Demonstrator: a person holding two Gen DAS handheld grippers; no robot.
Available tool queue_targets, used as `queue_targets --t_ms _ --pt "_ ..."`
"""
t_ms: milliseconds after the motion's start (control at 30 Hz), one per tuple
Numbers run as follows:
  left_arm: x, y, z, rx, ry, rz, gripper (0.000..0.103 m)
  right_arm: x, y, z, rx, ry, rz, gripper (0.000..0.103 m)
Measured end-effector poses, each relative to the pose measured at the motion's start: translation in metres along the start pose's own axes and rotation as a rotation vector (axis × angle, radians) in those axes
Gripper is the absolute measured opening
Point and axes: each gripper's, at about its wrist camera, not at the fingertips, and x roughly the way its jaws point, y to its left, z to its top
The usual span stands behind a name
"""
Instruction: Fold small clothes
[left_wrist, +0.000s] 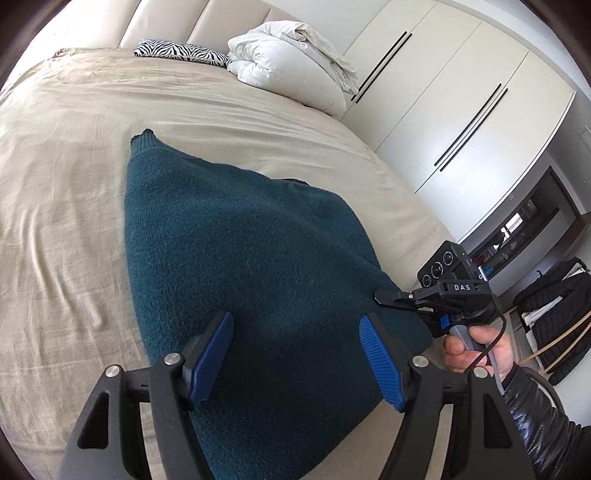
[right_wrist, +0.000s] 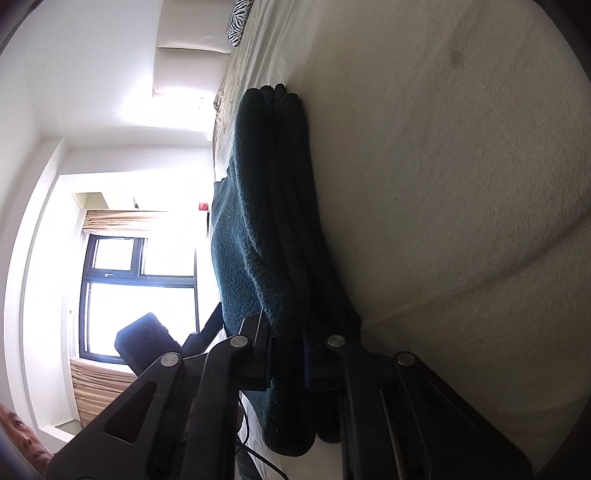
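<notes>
A teal knitted sweater (left_wrist: 240, 229) lies folded on the beige bed sheet (left_wrist: 74, 147), one cuff pointing toward the headboard. My left gripper (left_wrist: 295, 321) hovers open over its near end, blue pads (left_wrist: 212, 354) wide apart and nothing between them. My right gripper (left_wrist: 382, 296) comes in from the right, held by a hand (left_wrist: 476, 350), and pinches the sweater's right edge. In the right wrist view the picture is rolled sideways. There the right gripper (right_wrist: 288, 354) is shut on the stacked layers of the sweater (right_wrist: 258, 221).
A bundled white duvet (left_wrist: 288, 62) and a zebra-print pillow (left_wrist: 181, 51) sit at the head of the bed. White wardrobe doors (left_wrist: 461, 92) stand along the right. A dark jacket (left_wrist: 554, 314) hangs beyond the bed's right edge. A bright window (right_wrist: 140, 288) shows behind the sweater.
</notes>
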Motion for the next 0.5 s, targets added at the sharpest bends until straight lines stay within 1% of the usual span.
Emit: queue_targets --t_ms 33,100,200,267,300,333,367,433,500 --pt "-0.003 0.001 0.001 -0.012 -0.002 -0.003 0.073 -0.003 0.001 -0.001 -0.003 0.001 0.011 0.010" --pt "-0.011 0.004 0.006 -0.025 -0.014 0.018 0.073 -0.010 0.005 -0.007 -0.001 -0.014 -0.007 0.012" --pt "-0.023 0.007 0.018 -0.025 -0.058 0.033 0.073 -0.036 0.024 -0.017 -0.021 -0.083 -0.095 0.015" --pt "-0.024 0.010 0.027 -0.026 -0.067 0.040 0.073 -0.052 0.043 -0.020 -0.053 -0.127 -0.157 0.015" --pt "-0.023 0.011 0.031 -0.025 -0.067 0.046 0.073 -0.058 0.053 -0.019 -0.071 -0.141 -0.154 0.016" --pt "-0.020 0.011 0.034 -0.024 -0.064 0.048 0.073 -0.061 0.065 -0.018 -0.095 -0.154 -0.125 0.017" --pt "-0.016 0.012 0.037 -0.022 -0.056 0.052 0.073 -0.060 0.076 -0.016 -0.120 -0.153 -0.090 0.017" --pt "-0.004 0.015 0.040 -0.027 -0.030 0.067 0.073 -0.043 0.094 -0.014 -0.164 -0.101 -0.052 0.017" --pt "0.010 0.023 0.038 -0.063 -0.001 0.066 0.073 -0.016 0.099 -0.013 -0.181 -0.030 -0.075 0.017"
